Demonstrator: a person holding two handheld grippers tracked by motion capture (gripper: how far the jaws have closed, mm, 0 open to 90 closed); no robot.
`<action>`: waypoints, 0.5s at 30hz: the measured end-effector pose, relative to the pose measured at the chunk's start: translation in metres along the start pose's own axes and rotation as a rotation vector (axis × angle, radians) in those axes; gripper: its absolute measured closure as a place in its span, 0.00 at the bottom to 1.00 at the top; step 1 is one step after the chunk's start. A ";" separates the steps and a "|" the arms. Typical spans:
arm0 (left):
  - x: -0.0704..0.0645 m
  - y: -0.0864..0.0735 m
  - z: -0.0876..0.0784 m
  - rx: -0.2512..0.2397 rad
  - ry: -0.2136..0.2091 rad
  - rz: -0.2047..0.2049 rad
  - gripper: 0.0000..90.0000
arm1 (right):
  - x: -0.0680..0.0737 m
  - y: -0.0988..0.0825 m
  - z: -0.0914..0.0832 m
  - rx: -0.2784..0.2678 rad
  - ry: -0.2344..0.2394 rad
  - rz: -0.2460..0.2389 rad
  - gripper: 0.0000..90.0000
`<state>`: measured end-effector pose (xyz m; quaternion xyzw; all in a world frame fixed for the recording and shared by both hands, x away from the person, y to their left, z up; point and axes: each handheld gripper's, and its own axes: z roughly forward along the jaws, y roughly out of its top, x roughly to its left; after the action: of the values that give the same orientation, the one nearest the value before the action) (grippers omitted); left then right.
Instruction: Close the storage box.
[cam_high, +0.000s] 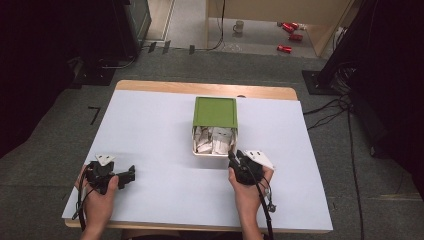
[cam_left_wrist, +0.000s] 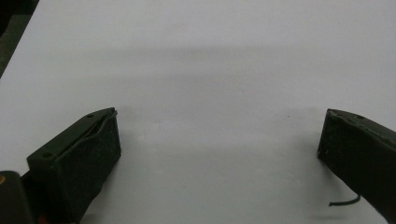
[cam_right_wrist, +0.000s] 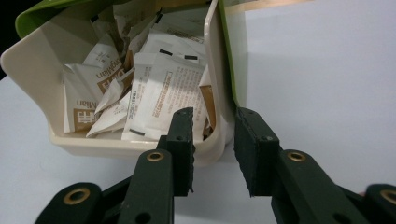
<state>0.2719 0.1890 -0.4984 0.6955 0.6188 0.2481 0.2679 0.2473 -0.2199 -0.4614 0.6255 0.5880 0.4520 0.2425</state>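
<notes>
A cream box (cam_high: 212, 152) stands mid-table, its green lid (cam_high: 215, 112) slid back over the far half. Several white and brown sachets (cam_high: 212, 139) lie in the uncovered near half. My right gripper (cam_high: 233, 156) is at the box's near right corner. In the right gripper view it (cam_right_wrist: 214, 126) is open, one jaw on each side of the box's (cam_right_wrist: 93, 147) right wall, beside the sachets (cam_right_wrist: 159, 93) and under the lid's edge (cam_right_wrist: 229, 56). My left gripper (cam_high: 131, 175) rests near the front left of the table, open wide over bare white surface (cam_left_wrist: 219, 135).
The white tabletop (cam_high: 150, 130) shows a wooden edge (cam_high: 205, 88) at the far side. On the floor beyond lie a mug (cam_high: 238, 26) and red cans (cam_high: 290, 31). Cables (cam_high: 325, 112) run along the right, and dark equipment (cam_high: 100, 30) stands at the left.
</notes>
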 end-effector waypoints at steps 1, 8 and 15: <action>0.000 0.000 0.000 0.000 0.000 0.000 0.00 | 0.000 -0.001 -0.002 -0.001 0.008 -0.001 0.74; 0.000 0.000 0.000 0.000 0.000 0.000 0.00 | 0.007 -0.010 -0.002 0.052 0.019 -0.053 0.71; 0.000 0.000 0.000 0.000 0.000 -0.001 0.00 | 0.012 -0.012 0.006 0.057 -0.017 -0.038 0.71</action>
<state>0.2719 0.1890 -0.4984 0.6953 0.6190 0.2482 0.2680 0.2448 -0.2046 -0.4704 0.6245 0.6103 0.4253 0.2381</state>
